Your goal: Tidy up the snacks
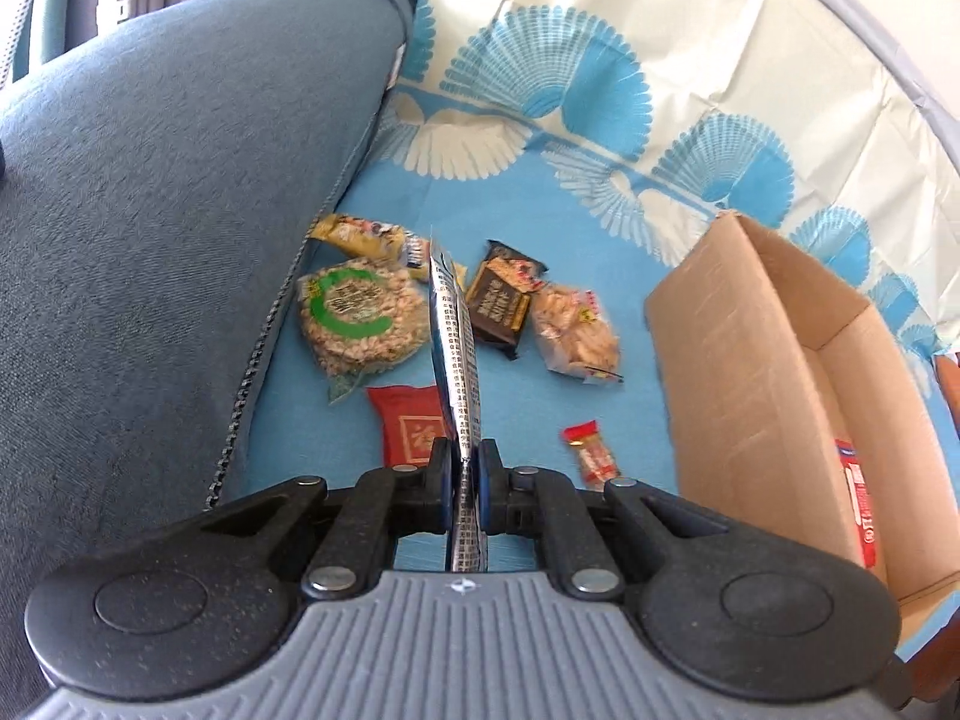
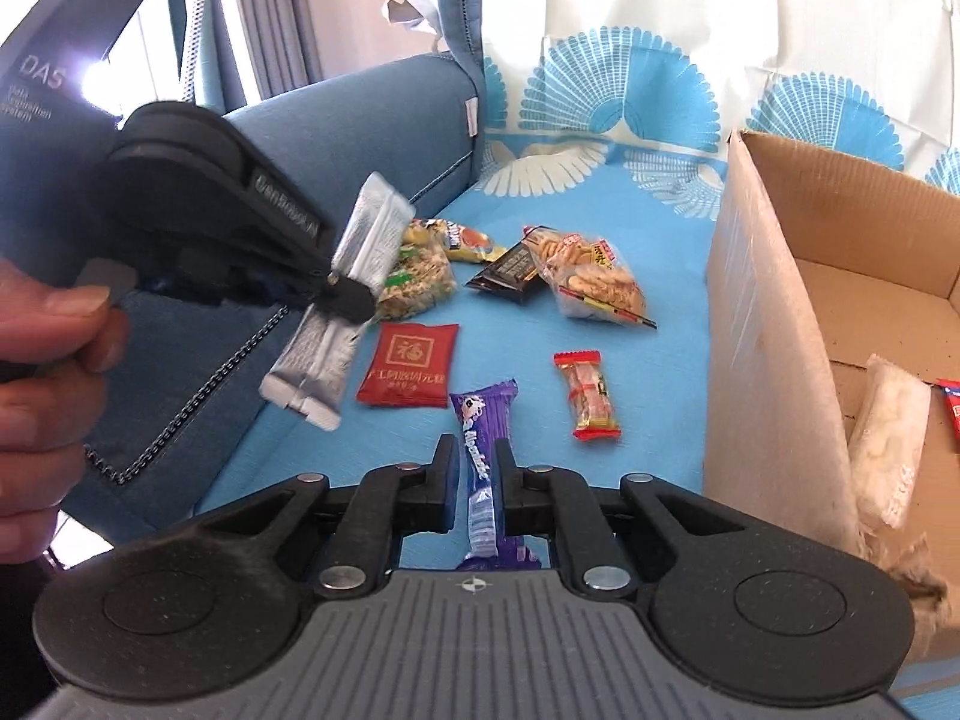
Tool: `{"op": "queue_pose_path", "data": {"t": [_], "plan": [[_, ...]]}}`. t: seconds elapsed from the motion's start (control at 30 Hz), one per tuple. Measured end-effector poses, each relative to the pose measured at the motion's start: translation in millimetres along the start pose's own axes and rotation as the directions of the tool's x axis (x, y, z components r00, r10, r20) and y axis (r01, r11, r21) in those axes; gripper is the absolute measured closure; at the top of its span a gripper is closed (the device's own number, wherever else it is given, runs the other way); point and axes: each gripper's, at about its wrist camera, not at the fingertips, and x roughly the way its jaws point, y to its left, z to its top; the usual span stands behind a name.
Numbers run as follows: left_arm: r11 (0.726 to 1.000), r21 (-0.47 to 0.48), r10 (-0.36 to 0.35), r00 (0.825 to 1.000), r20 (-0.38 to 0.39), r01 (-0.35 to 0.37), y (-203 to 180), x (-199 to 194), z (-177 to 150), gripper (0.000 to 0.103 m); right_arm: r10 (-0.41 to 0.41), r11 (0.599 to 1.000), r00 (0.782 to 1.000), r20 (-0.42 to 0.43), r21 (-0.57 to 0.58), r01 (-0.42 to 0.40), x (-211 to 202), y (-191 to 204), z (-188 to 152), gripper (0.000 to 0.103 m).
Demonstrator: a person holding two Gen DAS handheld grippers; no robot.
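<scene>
The left gripper had its jaws clamped on a silver foil packet covered in small printed text too fine to read; the packet stood edge-on and reached forward past the jaws. The right gripper had its jaws clamped on a purple snack bar with white lettering that was too distorted to read.

Just beyond the left jaws lay a red packet bearing a gold "福" in a square frame, with more gold characters below. To the right of it lay a small red-ended candy. Farther ahead sat a round puffed-grain cake with a green ring label, a yellow wrapper, a dark brown packet and a clear bag of biscuits, all on the blue patterned sheet.

Right of both jaws stood an open cardboard box holding a pale packet and a red wrapper. The left gripper's body, seen from the right wrist, read "DAS".
</scene>
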Motion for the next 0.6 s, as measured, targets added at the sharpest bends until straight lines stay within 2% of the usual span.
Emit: {"op": "queue_pose_path", "data": {"t": [0.17,0.3,0.43,0.6], "plan": [[1.000,0.020,0.002,0.999,-0.040,-0.001,-3,5,-2,0.095,-0.038,0.999,0.999,-0.024,-0.029,0.037,3,0,-3,0.089],[1.000,0.014,0.017,0.988,-0.154,-0.015,4,22,-6,0.095,-0.059,0.997,0.997,-0.043,-0.045,0.057,13,0,-5,0.064],[0.999,0.036,0.023,0.975,-0.222,-0.016,7,33,-13,0.094,-0.083,0.994,0.994,-0.067,-0.077,0.078,30,2,-8,0.059],[0.997,0.049,0.064,0.969,-0.237,-0.054,9,37,-15,0.090,-0.119,0.992,0.988,-0.101,-0.059,0.113,42,-3,-8,0.058]]}}
